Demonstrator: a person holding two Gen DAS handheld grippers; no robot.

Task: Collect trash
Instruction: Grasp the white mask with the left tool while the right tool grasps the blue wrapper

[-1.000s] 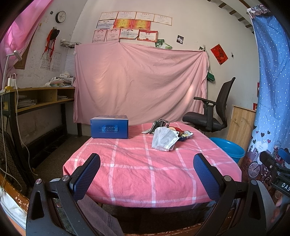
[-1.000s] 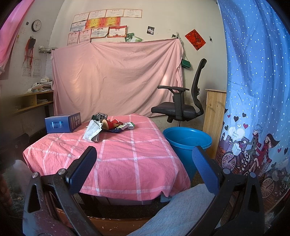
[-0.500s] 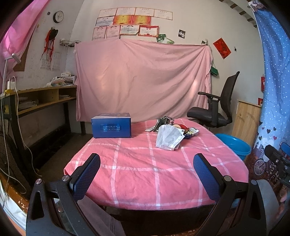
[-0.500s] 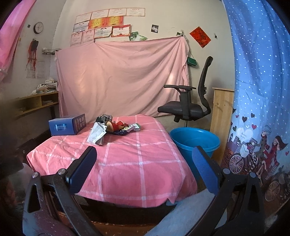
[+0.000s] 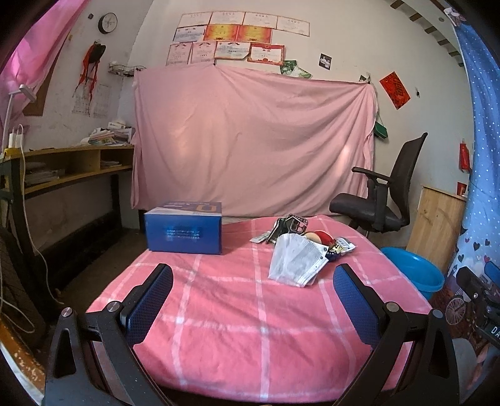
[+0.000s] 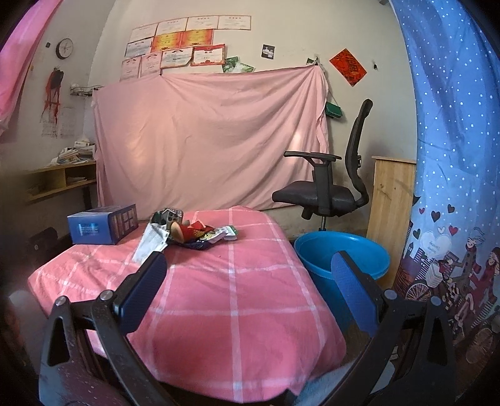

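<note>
Only blurred, unreadable print shows on the blue box point(image 5: 183, 227) and wrappers point(image 6: 218, 234).

A pink sheet point(image 5: 253, 140) hangs across the back wall, with framed certificates point(image 5: 228, 40) pinned above it and a round clock point(image 5: 107, 22) up at the left. A black office chair point(image 6: 331, 181) stands at the right, near a pale wooden cabinet point(image 6: 392, 200). A blue dotted curtain point(image 6: 453, 140) with cartoon figures hangs along the right edge. On the left, a wooden shelf point(image 5: 78, 165) carries stacked papers point(image 5: 107, 136), and a red paper square point(image 5: 394, 90) is stuck to the wall
</note>
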